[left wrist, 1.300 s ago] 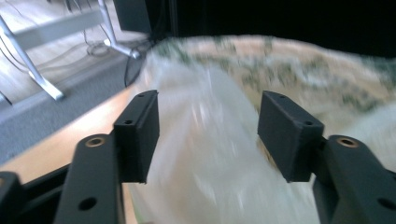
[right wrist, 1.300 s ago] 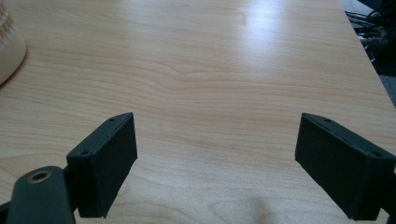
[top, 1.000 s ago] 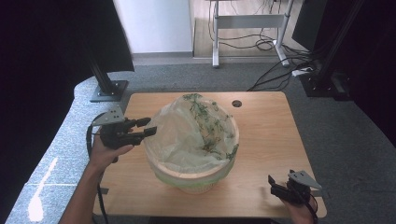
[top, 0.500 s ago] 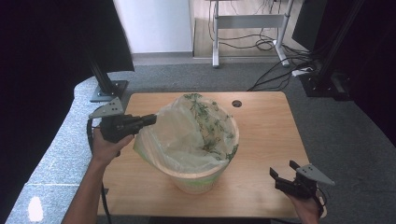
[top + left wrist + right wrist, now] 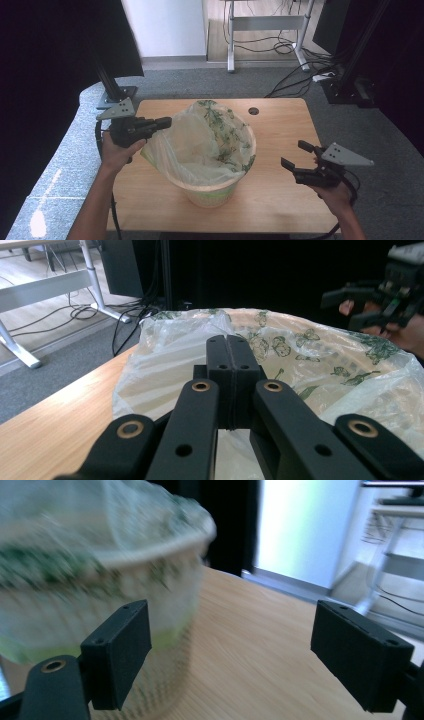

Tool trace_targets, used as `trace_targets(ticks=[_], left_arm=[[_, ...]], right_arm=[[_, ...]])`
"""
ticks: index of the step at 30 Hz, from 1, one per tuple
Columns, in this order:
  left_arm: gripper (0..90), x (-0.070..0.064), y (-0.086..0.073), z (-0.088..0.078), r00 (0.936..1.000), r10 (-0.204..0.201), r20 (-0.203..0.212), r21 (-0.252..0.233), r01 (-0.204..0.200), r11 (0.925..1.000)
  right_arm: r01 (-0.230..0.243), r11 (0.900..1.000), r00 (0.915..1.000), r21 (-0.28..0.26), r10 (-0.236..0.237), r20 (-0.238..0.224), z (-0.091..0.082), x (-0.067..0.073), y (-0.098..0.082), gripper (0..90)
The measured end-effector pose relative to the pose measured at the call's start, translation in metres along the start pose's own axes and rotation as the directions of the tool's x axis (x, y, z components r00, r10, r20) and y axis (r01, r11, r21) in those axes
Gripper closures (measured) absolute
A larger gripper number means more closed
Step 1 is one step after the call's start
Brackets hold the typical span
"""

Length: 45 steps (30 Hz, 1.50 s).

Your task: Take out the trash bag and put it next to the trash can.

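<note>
Left gripper (image 5: 162, 123) has its jaws clamped together on the edge of the plastic bag (image 5: 200, 145) lining the bin (image 5: 210, 192), which sits mid-table (image 5: 280, 120). Right gripper (image 5: 295, 155) hangs off to the bin's right, jaws wide apart, gripping nothing.

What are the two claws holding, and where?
The left claw pinches the thin green-printed plastic bag at its left rim edge, over the round bin. The right claw is open, holding nothing.
</note>
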<state>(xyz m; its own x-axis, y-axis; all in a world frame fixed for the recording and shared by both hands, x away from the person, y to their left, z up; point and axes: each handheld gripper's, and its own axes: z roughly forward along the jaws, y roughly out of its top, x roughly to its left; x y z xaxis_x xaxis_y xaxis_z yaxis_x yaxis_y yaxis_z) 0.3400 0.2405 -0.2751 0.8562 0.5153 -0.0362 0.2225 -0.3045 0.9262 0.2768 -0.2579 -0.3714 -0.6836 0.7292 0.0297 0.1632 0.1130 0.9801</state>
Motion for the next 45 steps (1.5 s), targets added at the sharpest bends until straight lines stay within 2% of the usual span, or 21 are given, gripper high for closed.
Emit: trace_targets(ticks=[3,7,8,10,11,12,14,16,17,18,19,24,25,26,28,30,31,34,39,42,45], left_arm=[[90.0,-0.001,0.004,-0.001,1.0,0.006,-0.005,0.002,-0.006,1.0],[90.0,0.0,0.001,-0.001,1.0,-0.007,0.006,-0.007,0.007,0.9999],[90.0,0.0,-0.001,0.0,0.9999,-0.008,0.007,-0.006,0.008,0.9999],[90.0,0.0,-0.005,0.001,0.9998,-0.013,0.012,-0.004,0.013,0.9999],[90.0,-0.001,-0.007,0.001,0.9998,-0.013,0.012,-0.002,0.013,0.9999],[90.0,0.0,-0.009,0.001,0.9998,-0.016,0.012,-0.002,0.016,0.9999],[90.0,0.001,-0.012,0.001,0.9997,-0.021,0.014,-0.002,0.021,0.9998],[90.0,0.001,-0.013,0.001,0.9995,-0.028,0.015,0.0,0.028,0.9996],[90.0,0.002,-0.014,0.002,0.9994,-0.029,0.017,0.001,0.029,0.9996],[90.0,0.001,-0.014,0.002,0.9994,-0.029,0.018,0.003,0.029,0.9996],[90.0,0.001,-0.015,0.002,0.9994,-0.028,0.019,0.005,0.028,0.9996],[89.8,0.0,-0.02,0.004,0.9993,-0.031,0.022,0.014,0.03,0.9994],[89.7,0.0,-0.021,0.004,0.9992,-0.033,0.022,0.014,0.032,0.9994],[89.7,0.0,-0.022,0.004,0.9992,-0.033,0.022,0.015,0.032,0.9994],[89.7,0.001,-0.023,0.004,0.9992,-0.034,0.019,0.018,0.033,0.9993],[89.6,0.002,-0.024,0.004,0.9992,-0.036,0.018,0.019,0.036,0.9992],[89.6,0.002,-0.024,0.004,0.9992,-0.036,0.017,0.019,0.036,0.9992],[89.6,0.001,-0.025,0.003,0.9993,-0.036,0.014,0.014,0.036,0.9993],[89.6,-0.001,-0.026,0.002,0.9994,-0.031,0.014,0.012,0.031,0.9994],[89.6,-0.001,-0.026,0.002,0.9993,-0.033,0.018,0.008,0.033,0.9994],[89.7,-0.002,-0.026,0.004,0.9993,-0.029,0.023,0.007,0.029,0.9996]], right_arm=[[0.003,1.0,0.9985,-0.015,-0.003,-0.055,0.005,0.006,0.013,16.2],[0.021,1.0,0.9804,-0.013,-0.023,-0.196,0.019,0.027,0.032,16.4],[0.021,1.0,0.9804,-0.013,-0.023,-0.196,0.019,0.027,0.032,16.4],[0.044,0.999,0.9567,-0.007,-0.045,-0.288,0.026,0.043,0.036,16.5],[0.044,0.999,0.9567,-0.007,-0.045,-0.288,0.026,0.043,0.036,16.5],[0.062,0.998,0.9409,0.001,-0.058,-0.334,0.03,0.053,0.037,16.5],[0.068,0.998,0.9335,0.003,-0.063,-0.353,0.032,0.057,0.037,16.6],[0.073,0.997,0.9166,0.001,-0.067,-0.394,0.037,0.065,0.037,18.5],[0.078,0.997,0.8976,-0.006,-0.073,-0.435,0.04,0.071,0.039,21.3],[0.083,0.996,0.8883,-0.009,-0.078,-0.453,0.042,0.075,0.039,22.6],[0.083,0.996,0.8883,-0.009,-0.078,-0.453,0.042,0.075,0.039,22.6],[0.121,0.993,0.8596,0.013,-0.099,-0.501,0.052,0.087,0.042,28.0],[0.129,0.991,0.855,0.021,-0.1,-0.509,0.054,0.088,0.041,34.5],[0.129,0.991,0.855,0.021,-0.1,-0.509,0.054,0.088,0.041,34.5],[0.147,0.989,0.849,0.013,-0.12,-0.515,0.053,0.088,0.04,51.8],[0.157,0.987,0.8467,0.014,-0.127,-0.517,0.053,0.088,0.039,58.7],[0.182,0.983,0.8567,0.028,-0.144,-0.495,0.053,0.088,0.039,69.7],[0.2,0.979,0.8625,0.025,-0.164,-0.479,0.053,0.086,0.038,84.6],[0.199,0.98,0.8603,0.004,-0.173,-0.479,0.052,0.085,0.043,89.5],[0.183,0.983,0.8686,-0.029,-0.175,-0.463,0.051,0.086,0.049,89.6],[0.15,0.985,0.8862,-0.08,-0.17,-0.431,0.05,0.086,0.057,89.6]])
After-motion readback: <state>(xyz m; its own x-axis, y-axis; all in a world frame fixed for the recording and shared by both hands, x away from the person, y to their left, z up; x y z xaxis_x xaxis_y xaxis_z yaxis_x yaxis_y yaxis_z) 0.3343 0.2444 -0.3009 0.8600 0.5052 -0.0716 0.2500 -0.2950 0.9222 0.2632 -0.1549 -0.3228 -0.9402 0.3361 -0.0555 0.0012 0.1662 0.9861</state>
